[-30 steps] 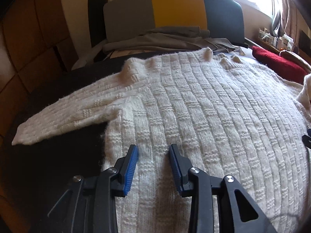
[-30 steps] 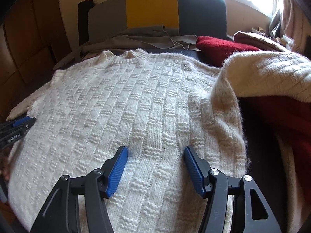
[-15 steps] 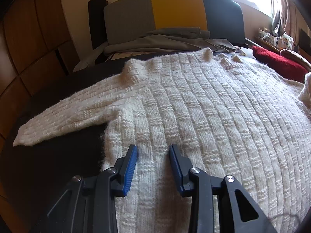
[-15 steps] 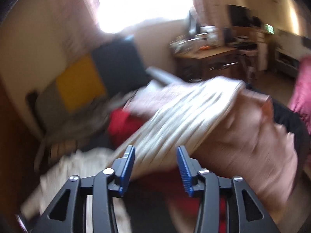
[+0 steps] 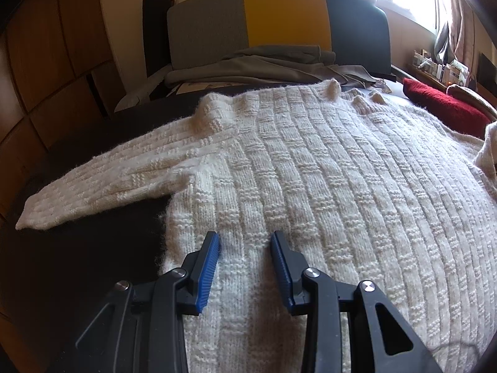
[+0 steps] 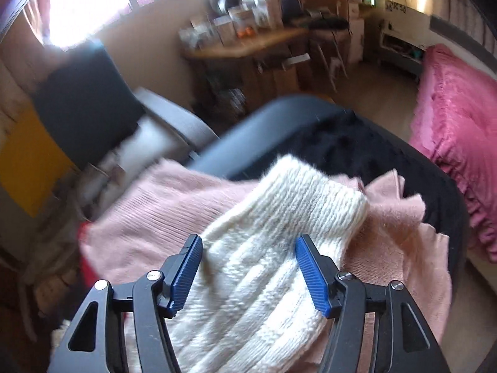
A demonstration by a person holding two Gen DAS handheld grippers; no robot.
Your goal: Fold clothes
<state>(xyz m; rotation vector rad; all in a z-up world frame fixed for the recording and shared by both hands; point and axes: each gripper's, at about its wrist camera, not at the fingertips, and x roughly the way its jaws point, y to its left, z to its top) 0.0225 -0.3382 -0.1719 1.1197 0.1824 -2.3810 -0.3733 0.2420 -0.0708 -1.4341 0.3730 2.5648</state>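
Note:
A cream knitted sweater lies spread flat on a dark surface, its left sleeve stretched out to the left. My left gripper is open, hovering over the sweater's lower left body, holding nothing. In the right wrist view the sweater's right sleeve lies across a pink garment, cuff pointing away. My right gripper is open wide, its jaws either side of the sleeve just behind the cuff, not closed on it.
A grey, yellow and dark chair back with grey cloth stands behind the sweater. A red garment lies at the right. The right wrist view shows a dark armrest, a cluttered desk and a pink bedspread.
My right gripper swung from over the sweater's body to the right and now straddles the right sleeve on the pink garment, jaws opened wider. My left gripper barely moved.

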